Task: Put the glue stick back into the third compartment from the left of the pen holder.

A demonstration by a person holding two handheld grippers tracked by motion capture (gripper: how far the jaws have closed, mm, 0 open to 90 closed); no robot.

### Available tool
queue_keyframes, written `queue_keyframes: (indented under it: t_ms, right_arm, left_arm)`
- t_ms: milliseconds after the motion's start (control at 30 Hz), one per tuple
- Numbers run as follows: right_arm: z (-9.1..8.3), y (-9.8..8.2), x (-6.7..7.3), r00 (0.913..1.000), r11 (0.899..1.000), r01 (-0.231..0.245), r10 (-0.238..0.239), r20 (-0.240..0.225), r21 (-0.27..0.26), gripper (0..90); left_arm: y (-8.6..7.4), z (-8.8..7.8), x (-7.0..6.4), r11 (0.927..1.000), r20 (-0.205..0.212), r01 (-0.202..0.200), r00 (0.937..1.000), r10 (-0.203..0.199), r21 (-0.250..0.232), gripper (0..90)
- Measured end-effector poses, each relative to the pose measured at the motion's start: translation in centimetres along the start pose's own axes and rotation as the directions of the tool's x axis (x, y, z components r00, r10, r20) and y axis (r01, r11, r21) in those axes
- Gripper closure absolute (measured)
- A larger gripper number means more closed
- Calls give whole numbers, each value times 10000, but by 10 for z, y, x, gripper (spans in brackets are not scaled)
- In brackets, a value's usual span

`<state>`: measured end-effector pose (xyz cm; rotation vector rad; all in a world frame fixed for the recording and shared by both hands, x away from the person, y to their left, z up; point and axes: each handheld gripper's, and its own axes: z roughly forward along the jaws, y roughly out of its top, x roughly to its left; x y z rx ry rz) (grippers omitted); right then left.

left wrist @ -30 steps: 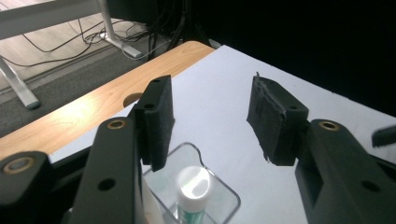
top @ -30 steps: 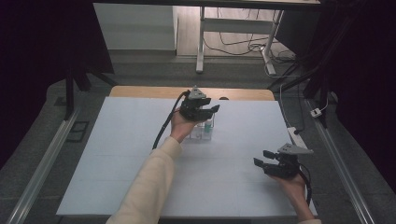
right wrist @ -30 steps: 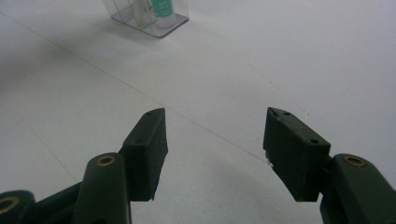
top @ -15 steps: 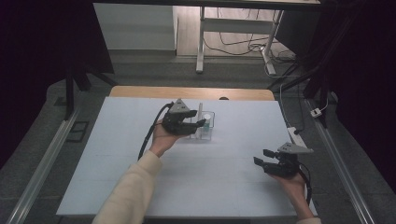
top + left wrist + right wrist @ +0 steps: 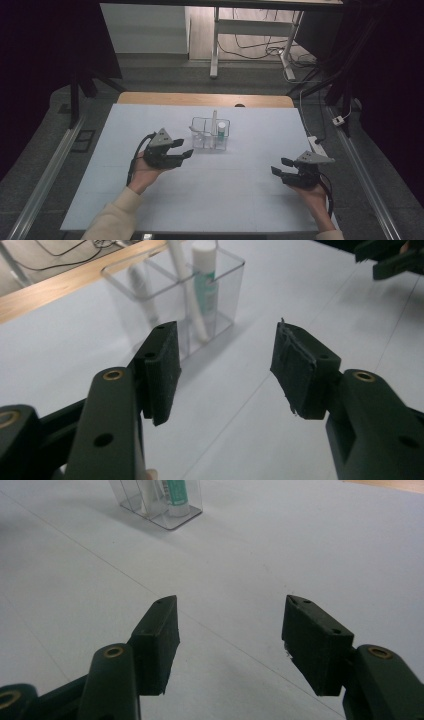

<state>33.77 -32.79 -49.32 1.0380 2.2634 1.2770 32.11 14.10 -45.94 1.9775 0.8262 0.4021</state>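
Hovering left claw (image 5: 183, 150) agape beside organizer (image 5: 210, 135).

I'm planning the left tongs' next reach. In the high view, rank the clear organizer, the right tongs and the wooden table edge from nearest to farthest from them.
1. Clear organizer, just right and beyond the left tongs.
2. Right tongs, across the mat, near side.
3. Wooden table edge, far side; near-tied with 2.

Left gripper (image 5: 186, 151) – jaws just opening, empty; right gripper (image 5: 278, 166) – jaws apart, empty.
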Motion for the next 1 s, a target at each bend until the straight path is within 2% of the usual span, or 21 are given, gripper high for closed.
queue_keyframes:
  t_ms: [267, 500, 667, 1000]
  right_arm:
    - [1, -1, -2, 10000, 9999, 88, -88, 42, 85, 388]
    - [0, -1, 0, 9995, 9994, 329, -328, -10, 93, 388]
    - [-2, -1, 1, 9986, 9986, 526, -526, -79, 7, 388]
    - [-6, 0, 2, 9977, 9976, 682, -682, -55, -70, 388]
  left_arm:
    - [-40, -30, 7, 9985, -179, 555, 9983, -556, -26, 442]
    - [-64, -44, 8, 9956, -264, 898, 9957, -891, 256, 421]
    - [-71, -46, 10, 9932, -315, 1101, 9935, -1090, 374, 407]
    - [-71, -44, 10, 9926, -247, 1147, 9932, -1137, 407, 393]
